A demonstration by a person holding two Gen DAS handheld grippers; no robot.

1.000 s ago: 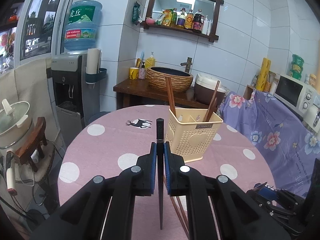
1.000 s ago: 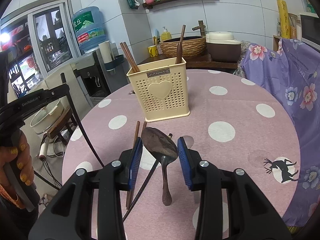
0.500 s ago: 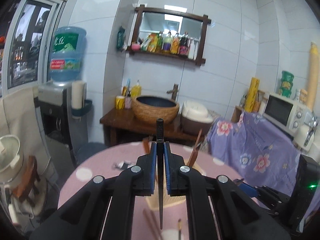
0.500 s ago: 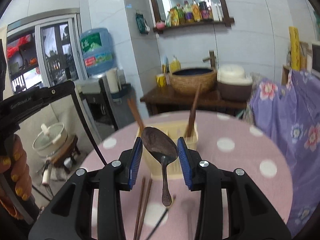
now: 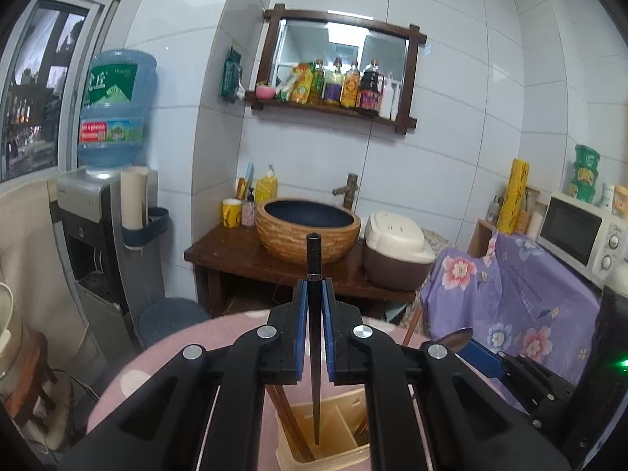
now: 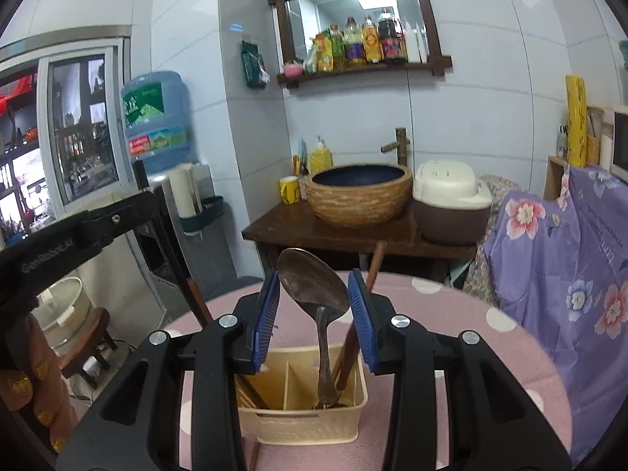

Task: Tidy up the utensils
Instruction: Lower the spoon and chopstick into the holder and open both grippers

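Observation:
My left gripper (image 5: 313,294) is shut on a black chopstick (image 5: 314,337), which hangs upright with its tip inside the cream utensil basket (image 5: 329,453) below. My right gripper (image 6: 314,290) is shut on the bowl of a dark metal spoon (image 6: 314,286); the spoon's handle points down into the right compartment of the utensil basket (image 6: 302,424). Brown chopsticks (image 6: 355,345) stand in that basket. The right gripper's blue pad and the spoon (image 5: 455,340) show at the right of the left wrist view. The left gripper's arm (image 6: 78,231) and a hand (image 6: 35,392) fill the left of the right wrist view.
The basket stands on a round pink polka-dot table (image 6: 490,353). Behind it are a wooden counter (image 6: 333,235) with a woven basin (image 6: 359,192) and a rice cooker (image 6: 451,204), a water dispenser (image 5: 106,216) at left, and a purple flowered cloth (image 6: 569,274) at right.
Both grippers have risen and come forward over the basket with their utensils. The chopstick tip and the spoon handle now hang inside the basket; the table has dropped lower in both views.

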